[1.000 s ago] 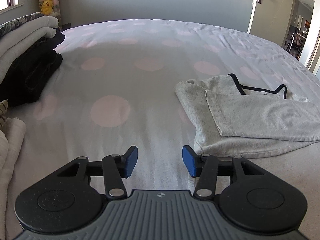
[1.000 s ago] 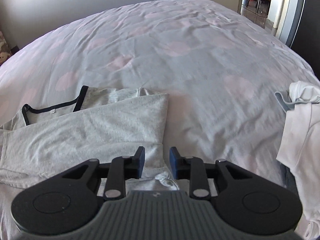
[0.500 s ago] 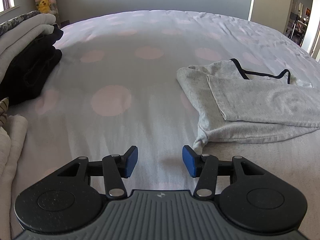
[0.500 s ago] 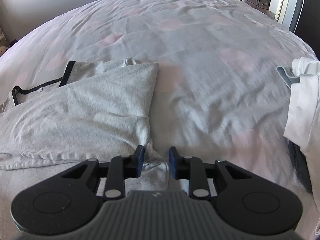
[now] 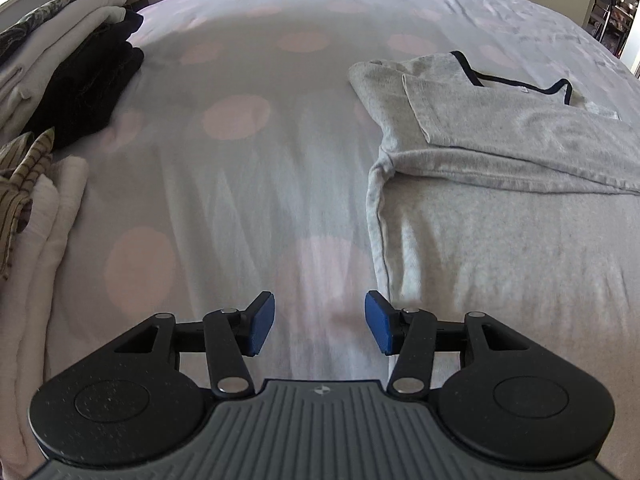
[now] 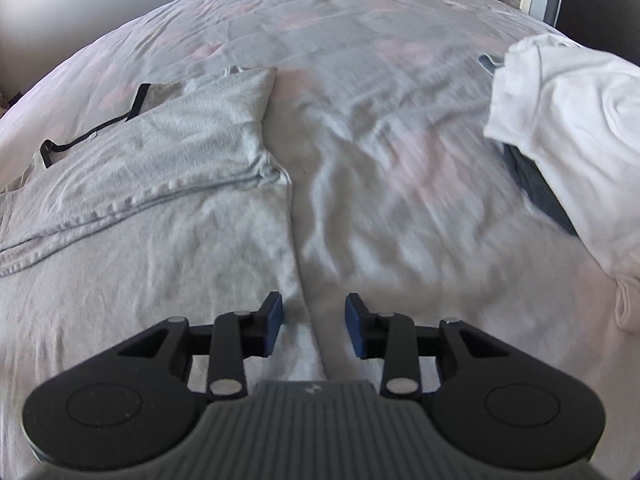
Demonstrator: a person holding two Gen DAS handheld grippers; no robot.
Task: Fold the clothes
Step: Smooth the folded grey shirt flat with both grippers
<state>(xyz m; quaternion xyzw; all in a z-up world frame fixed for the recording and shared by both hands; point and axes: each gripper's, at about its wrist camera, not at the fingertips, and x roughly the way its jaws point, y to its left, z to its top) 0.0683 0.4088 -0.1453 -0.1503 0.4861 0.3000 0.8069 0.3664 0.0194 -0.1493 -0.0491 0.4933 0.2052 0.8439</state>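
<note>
A light grey shirt (image 5: 500,208) with a black-trimmed neckline lies on the bed, its upper part folded over the lower. In the left wrist view my left gripper (image 5: 319,322) stands open over bare sheet, just left of the shirt's left edge. In the right wrist view the same grey shirt (image 6: 140,200) fills the left half. My right gripper (image 6: 314,322) hovers over the shirt's right edge; its jaws are opening, and the edge runs under the gap with no pad pressing on it.
The bed sheet (image 5: 240,184) is pale with pink dots. Stacks of folded clothes (image 5: 60,80) and cream fabric (image 5: 36,240) lie at the left. A white garment over a dark one (image 6: 568,148) lies at the right. A doorway (image 5: 612,8) opens far right.
Both grippers have moved toward the near end of the bed, so the shirt's lower part now fills the foreground. The right jaws have widened; the left jaws kept their gap.
</note>
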